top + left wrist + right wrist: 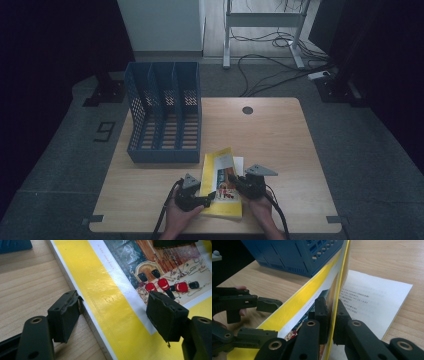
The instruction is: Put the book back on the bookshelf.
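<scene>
**A thin yellow book, held by its cover**

Nearest the camera are the person's two hands at the front edge of the table [300, 150], each holding a gripper. Between them lies the yellow book [220, 187], just in front of the blue file rack [165, 115].

The right gripper [331, 315] has its two jaws pressed together on the front cover [337, 290] of the book. The cover stands up on its edge, and a white page [374, 300] with printed lines shows beneath it. The left gripper [112, 312] has its jaws wide apart. One jaw sits at the book's side edge, by the wood. The other jaw hangs over the cover picture with the little red soldiers [162, 285]. It grips nothing yet.

The book looks thin and light. The cover looks shiny and smooth, so it may slip. It is also bendy, and it could crease or tear if the whole book hung from it. The pages would flop open too.

A safer place to hold looks like the thick side edge, with all the pages and both covers squeezed together. The left gripper is well placed for that. To go into a slot of the rack, the book would likely need to stand up straight, held shut.
</scene>
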The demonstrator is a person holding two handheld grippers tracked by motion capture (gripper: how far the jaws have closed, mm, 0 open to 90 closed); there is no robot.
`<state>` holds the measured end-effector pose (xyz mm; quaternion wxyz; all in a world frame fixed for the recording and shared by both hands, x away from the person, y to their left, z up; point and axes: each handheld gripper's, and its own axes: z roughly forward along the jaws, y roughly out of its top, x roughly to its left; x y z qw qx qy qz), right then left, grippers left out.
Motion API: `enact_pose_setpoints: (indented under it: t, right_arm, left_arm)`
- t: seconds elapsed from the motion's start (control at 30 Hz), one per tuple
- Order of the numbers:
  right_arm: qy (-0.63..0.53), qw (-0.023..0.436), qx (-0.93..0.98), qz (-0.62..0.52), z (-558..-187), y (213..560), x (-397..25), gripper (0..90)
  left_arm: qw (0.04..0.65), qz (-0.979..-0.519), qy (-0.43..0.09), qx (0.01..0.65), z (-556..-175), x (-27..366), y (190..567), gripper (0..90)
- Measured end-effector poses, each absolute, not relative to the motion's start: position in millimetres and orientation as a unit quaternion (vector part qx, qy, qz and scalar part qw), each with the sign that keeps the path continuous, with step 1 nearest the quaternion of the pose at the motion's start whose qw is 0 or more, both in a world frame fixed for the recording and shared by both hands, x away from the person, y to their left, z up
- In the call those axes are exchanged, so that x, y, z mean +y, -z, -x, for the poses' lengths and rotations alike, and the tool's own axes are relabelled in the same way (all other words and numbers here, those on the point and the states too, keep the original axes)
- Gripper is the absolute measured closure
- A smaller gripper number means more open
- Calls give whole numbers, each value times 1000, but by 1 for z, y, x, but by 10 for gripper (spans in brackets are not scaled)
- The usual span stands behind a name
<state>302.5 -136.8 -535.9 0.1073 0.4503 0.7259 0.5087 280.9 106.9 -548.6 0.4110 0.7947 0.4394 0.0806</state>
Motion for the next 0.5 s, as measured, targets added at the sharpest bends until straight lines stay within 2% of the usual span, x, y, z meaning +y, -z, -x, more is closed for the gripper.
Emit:
enact_pose_setpoints:
  t: [0.23,0.5]
  right_arm:
    - [-517,125,719,-448,-300,532,-133,862]
    - [-531,126,709,-447,-299,529,-134,866]
  left_arm:
    - [422,-790,-65,440,-283,111,549,266]
    - [433,-780,-49,450,-287,121,548,265]
